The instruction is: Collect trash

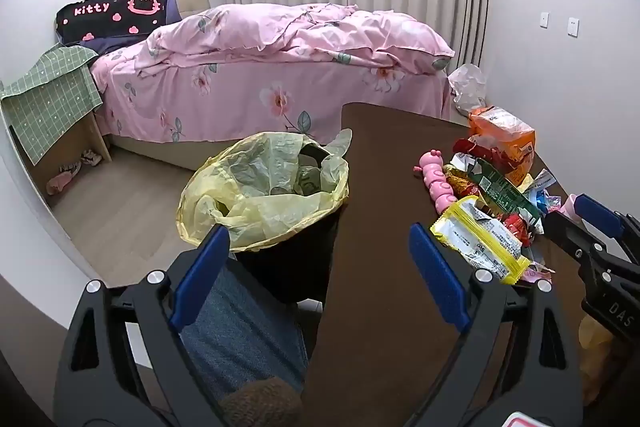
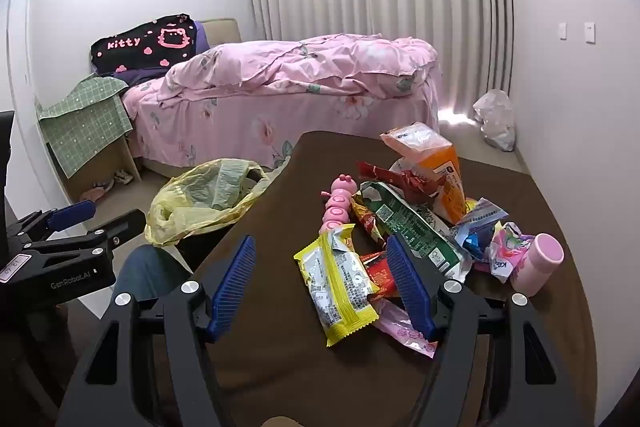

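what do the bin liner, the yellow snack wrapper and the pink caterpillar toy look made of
Bin liner: thin yellow plastic film, probably; it is crinkled and translucent.
Yellow snack wrapper: glossy plastic or foil laminate, judging by its sheen and crimped end seams.
Pink caterpillar toy: smooth hard plastic, it seems, with rounded moulded segments.

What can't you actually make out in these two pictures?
- Contents of the yellow-lined black bin: both views, crumpled liner covers them.
- Small print on the yellow-edged snack wrapper: too small, both views.
- Red wrapper: right wrist view, mostly behind a blue finger pad.
- Items under the green-cloth side table: too small.
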The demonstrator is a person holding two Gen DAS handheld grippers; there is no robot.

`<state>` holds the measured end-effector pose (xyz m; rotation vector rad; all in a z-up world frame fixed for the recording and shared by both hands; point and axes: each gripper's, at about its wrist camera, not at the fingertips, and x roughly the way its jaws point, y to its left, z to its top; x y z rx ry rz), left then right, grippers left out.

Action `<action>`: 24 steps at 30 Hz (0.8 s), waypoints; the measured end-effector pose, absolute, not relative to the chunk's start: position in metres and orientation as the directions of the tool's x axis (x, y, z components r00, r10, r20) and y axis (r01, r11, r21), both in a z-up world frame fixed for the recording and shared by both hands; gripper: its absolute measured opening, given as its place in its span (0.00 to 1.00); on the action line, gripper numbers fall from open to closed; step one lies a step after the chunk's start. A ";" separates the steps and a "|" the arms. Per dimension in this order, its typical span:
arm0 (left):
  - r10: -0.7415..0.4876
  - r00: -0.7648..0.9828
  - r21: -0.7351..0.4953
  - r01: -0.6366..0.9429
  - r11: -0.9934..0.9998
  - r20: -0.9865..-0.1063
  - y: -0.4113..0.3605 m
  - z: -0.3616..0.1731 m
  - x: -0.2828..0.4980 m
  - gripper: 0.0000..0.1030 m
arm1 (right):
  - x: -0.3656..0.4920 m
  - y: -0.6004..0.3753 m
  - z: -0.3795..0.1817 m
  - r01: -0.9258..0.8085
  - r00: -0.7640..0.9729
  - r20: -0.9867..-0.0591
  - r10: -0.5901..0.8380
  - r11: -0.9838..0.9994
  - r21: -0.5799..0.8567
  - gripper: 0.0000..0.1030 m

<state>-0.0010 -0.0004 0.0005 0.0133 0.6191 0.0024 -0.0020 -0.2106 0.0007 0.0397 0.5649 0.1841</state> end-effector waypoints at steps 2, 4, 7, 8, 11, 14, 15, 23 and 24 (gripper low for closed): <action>0.004 0.814 0.009 0.002 1.000 -0.581 -0.001 0.000 -0.001 0.84 | -0.002 -0.210 0.002 -0.163 0.831 -0.525 0.183 0.983 0.084 0.62; -0.003 0.811 -0.003 0.002 1.000 -0.585 0.001 0.000 -0.001 0.84 | -0.001 -0.210 0.003 -0.165 0.835 -0.520 0.182 0.983 0.080 0.63; -0.006 0.810 -0.002 0.006 1.000 -0.587 0.002 0.005 0.001 0.84 | 0.001 -0.203 0.006 -0.173 0.838 -0.511 0.190 0.982 0.081 0.63; -0.007 0.810 -0.002 0.007 1.000 -0.586 0.003 0.008 -0.002 0.84 | 0.003 -0.202 0.006 -0.176 0.839 -0.510 0.192 0.981 0.080 0.63; -0.002 0.813 0.001 0.004 1.000 -0.583 0.004 0.009 -0.004 0.84 | 0.008 -0.200 0.008 -0.184 0.836 -0.510 0.202 0.979 0.086 0.63; 0.000 0.812 0.008 0.005 1.000 -0.584 0.003 0.008 -0.003 0.84 | 0.009 -0.196 0.008 -0.191 0.834 -0.511 0.208 0.978 0.086 0.63; 0.002 0.812 0.010 0.004 1.000 -0.583 0.002 0.008 -0.003 0.84 | 0.009 -0.195 0.008 -0.193 0.834 -0.511 0.210 0.977 0.086 0.63; 0.008 0.811 0.007 -0.005 1.000 -0.586 0.004 0.008 -0.002 0.84 | 0.010 -0.195 0.006 -0.195 0.833 -0.511 0.211 0.977 0.086 0.63; 0.007 0.811 0.005 -0.006 1.000 -0.584 0.005 0.008 -0.003 0.84 | 0.010 -0.195 0.006 -0.195 0.833 -0.512 0.211 0.977 0.085 0.63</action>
